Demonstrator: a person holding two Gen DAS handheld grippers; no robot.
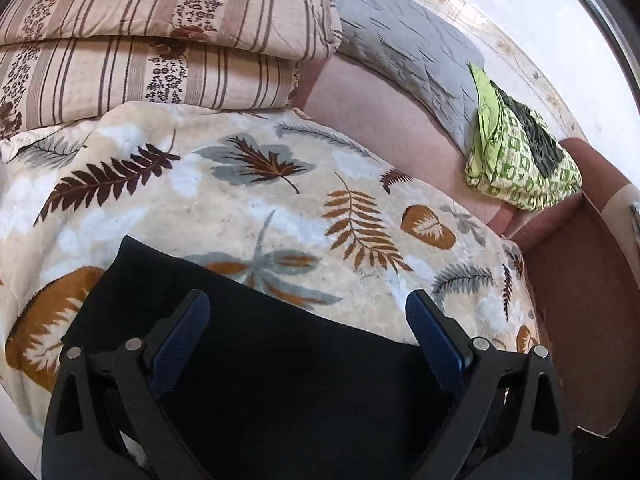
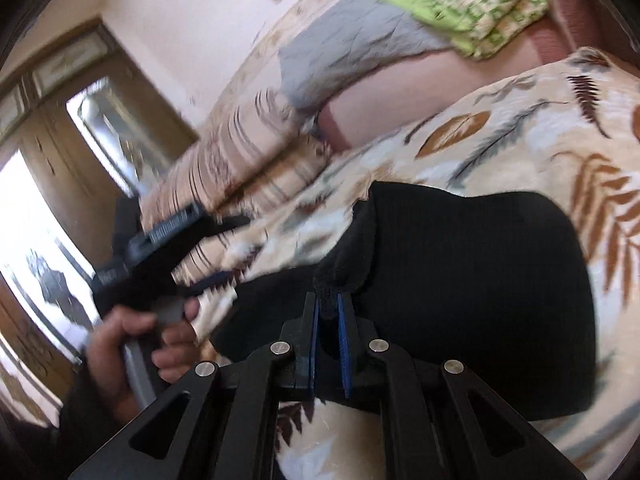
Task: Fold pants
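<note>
The black pants (image 2: 460,272) lie on a leaf-print blanket (image 1: 280,184), a bunched fold of them pinched between the narrow jaws of the right hand-held gripper (image 2: 328,312). The left hand-held gripper (image 1: 308,316) hangs over the pants with its jaws wide apart, holding nothing. Beyond it are striped pillows (image 1: 160,40) and a green patterned cloth (image 1: 516,160).

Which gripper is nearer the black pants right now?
Right. The right gripper is shut on a bunched edge of the black pants; the left gripper hangs open above them, gripping nothing.
</note>
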